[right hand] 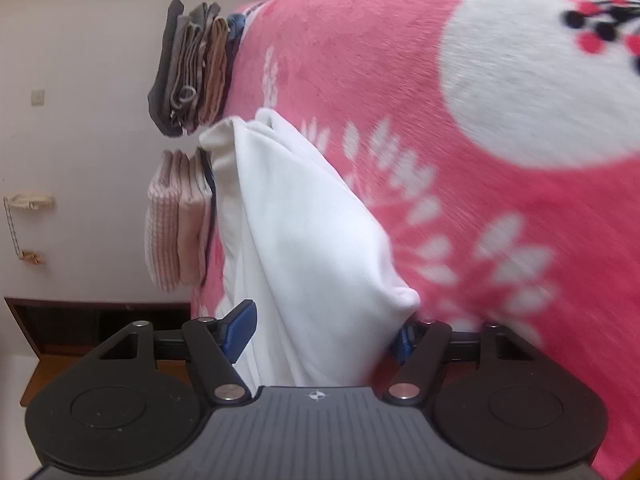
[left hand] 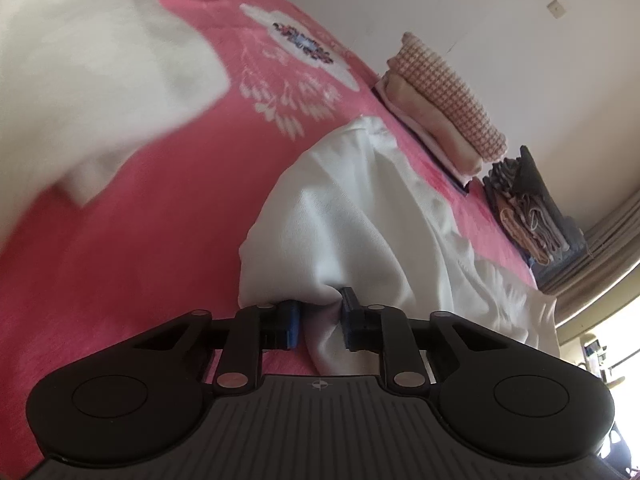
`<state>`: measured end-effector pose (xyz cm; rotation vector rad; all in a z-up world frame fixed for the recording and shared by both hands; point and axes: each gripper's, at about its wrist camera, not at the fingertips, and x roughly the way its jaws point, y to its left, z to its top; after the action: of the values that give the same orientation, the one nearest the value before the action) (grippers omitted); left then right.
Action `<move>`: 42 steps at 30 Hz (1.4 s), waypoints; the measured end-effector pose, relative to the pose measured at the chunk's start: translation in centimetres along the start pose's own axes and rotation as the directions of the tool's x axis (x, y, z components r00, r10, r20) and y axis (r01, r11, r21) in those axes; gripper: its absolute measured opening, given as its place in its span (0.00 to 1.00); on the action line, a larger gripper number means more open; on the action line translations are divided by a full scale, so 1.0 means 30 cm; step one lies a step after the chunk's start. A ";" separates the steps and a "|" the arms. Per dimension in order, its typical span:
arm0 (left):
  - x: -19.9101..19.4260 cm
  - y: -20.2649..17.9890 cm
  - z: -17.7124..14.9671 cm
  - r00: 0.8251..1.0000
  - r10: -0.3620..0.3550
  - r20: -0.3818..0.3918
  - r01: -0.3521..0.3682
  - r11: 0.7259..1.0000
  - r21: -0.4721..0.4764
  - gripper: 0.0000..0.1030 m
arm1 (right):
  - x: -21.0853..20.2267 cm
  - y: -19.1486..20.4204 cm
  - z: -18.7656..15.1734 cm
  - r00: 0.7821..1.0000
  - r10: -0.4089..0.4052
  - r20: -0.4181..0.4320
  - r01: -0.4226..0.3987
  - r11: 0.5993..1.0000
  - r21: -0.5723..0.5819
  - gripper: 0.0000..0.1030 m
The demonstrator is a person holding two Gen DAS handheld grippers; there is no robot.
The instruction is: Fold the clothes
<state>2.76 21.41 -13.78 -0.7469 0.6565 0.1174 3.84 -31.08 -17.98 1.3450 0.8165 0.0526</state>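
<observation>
White cloth is the matter in hand: a garment (left hand: 360, 208) lies rumpled on the pink blanket (left hand: 152, 216) of a bed, near the far edge where two folded stacks (left hand: 444, 108) already sit out of the way by the wall. The left claw (left hand: 320, 322) is pinched narrow on a bunched fold of the garment, blue pads pressing cloth from both sides, likely to get a firm corner for lifting. The right claw (right hand: 324, 332) stands about half wide with a thick edge of the same garment (right hand: 304, 224) between its fingers; whether both pads press on the cloth I cannot tell, since the cloth hides most of the right-hand one. Gripping two separate spots suits spreading the piece flat before a fold. Another pale cloth (left hand: 80, 80) lies blurred at the left view's upper left.
</observation>
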 end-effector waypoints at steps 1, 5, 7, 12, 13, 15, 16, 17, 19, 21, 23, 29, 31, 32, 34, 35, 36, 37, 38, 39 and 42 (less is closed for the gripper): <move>-0.001 -0.006 0.002 1.000 -0.001 0.010 0.001 1.000 0.003 0.09 | 0.009 0.003 0.004 1.000 -0.006 0.013 0.006 1.000 -0.002 0.50; -0.042 -0.033 0.000 0.998 0.023 0.062 -0.024 1.000 0.009 0.04 | 0.018 0.017 0.004 0.998 -0.039 0.056 0.040 0.999 -0.024 0.24; -0.085 -0.045 -0.001 0.996 0.026 0.090 -0.027 1.000 0.012 0.04 | -0.006 0.037 -0.012 0.996 -0.046 0.076 0.051 0.997 -0.066 0.20; -0.218 -0.048 -0.001 0.991 0.003 0.132 -0.012 0.997 0.071 0.03 | -0.095 0.070 -0.053 0.996 -0.032 0.080 0.042 0.992 -0.118 0.16; -0.244 -0.044 -0.006 0.992 -0.002 0.130 -0.008 0.997 0.078 0.02 | -0.116 0.072 -0.063 0.997 -0.031 0.073 0.040 0.992 -0.124 0.16; -0.295 -0.036 -0.017 0.992 -0.012 0.125 0.000 0.996 0.095 0.02 | -0.156 0.072 -0.083 0.998 -0.032 0.055 0.039 0.991 -0.129 0.16; -0.320 -0.035 -0.030 0.993 -0.013 0.120 0.000 0.994 0.109 0.02 | -0.179 0.067 -0.095 0.998 -0.036 0.046 0.042 0.991 -0.129 0.16; -0.345 -0.034 -0.043 0.993 -0.014 0.114 0.000 0.992 0.123 0.02 | -0.204 0.058 -0.108 0.998 -0.042 0.037 0.047 0.991 -0.126 0.16; -0.396 -0.030 -0.069 0.995 -0.016 0.102 0.000 0.989 0.151 0.02 | -0.261 0.038 -0.135 0.998 -0.055 0.017 0.056 0.991 -0.120 0.16; -0.451 -0.019 -0.100 0.997 -0.013 0.074 0.000 0.984 0.179 0.02 | -0.329 0.014 -0.163 0.997 -0.075 -0.002 0.075 0.991 -0.114 0.16; -0.509 0.001 -0.135 1.000 -0.004 0.029 -0.001 0.980 0.197 0.02 | -0.402 -0.016 -0.195 0.995 -0.101 -0.025 0.098 0.990 -0.097 0.16; -0.578 0.065 -0.252 0.986 0.062 -0.154 -0.017 0.961 0.275 0.04 | -0.543 -0.125 -0.246 0.975 -0.197 -0.105 0.194 0.980 -0.041 0.17; -0.546 0.068 -0.269 0.968 0.101 -0.229 -0.018 0.940 0.342 0.08 | -0.538 -0.142 -0.236 0.961 -0.240 -0.136 0.238 0.971 -0.033 0.24; -0.540 0.065 -0.271 0.963 0.135 -0.233 -0.037 0.924 0.380 0.16 | -0.529 -0.140 -0.228 0.949 -0.275 -0.154 0.271 0.962 -0.044 0.28; -0.559 0.060 -0.263 0.966 0.141 -0.219 -0.039 0.909 0.415 0.21 | -0.529 -0.109 -0.224 0.925 -0.344 -0.161 0.327 0.937 -0.123 0.38; -0.576 0.059 -0.252 0.968 0.135 -0.210 -0.034 0.906 0.422 0.25 | -0.540 -0.086 -0.225 0.912 -0.381 -0.151 0.354 0.918 -0.177 0.41; -0.593 0.059 -0.241 0.970 0.135 -0.200 -0.038 0.904 0.426 0.28 | -0.561 -0.058 -0.227 0.897 -0.422 -0.129 0.385 0.891 -0.239 0.47; -0.609 0.062 -0.232 0.973 0.142 -0.183 -0.051 0.902 0.429 0.33 | -0.582 -0.029 -0.229 0.881 -0.462 -0.104 0.415 0.859 -0.300 0.50; -0.626 0.063 -0.223 0.975 0.151 -0.162 -0.067 0.898 0.434 0.34 | -0.603 0.000 -0.231 0.863 -0.499 -0.077 0.443 0.822 -0.358 0.50; -0.640 0.062 -0.214 0.977 0.159 -0.143 -0.082 0.894 0.440 0.34 | -0.633 0.029 -0.234 0.845 -0.533 -0.042 0.470 0.777 -0.418 0.50; -0.649 0.049 -0.179 0.982 0.170 -0.087 -0.113 0.884 0.453 0.37 | -0.710 0.158 -0.245 0.807 -0.574 0.137 0.531 0.605 -0.593 0.50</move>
<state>-15.95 21.40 -6.05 -0.2601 0.8224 0.0503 -13.75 -33.85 -3.38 0.4296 1.1320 -0.1251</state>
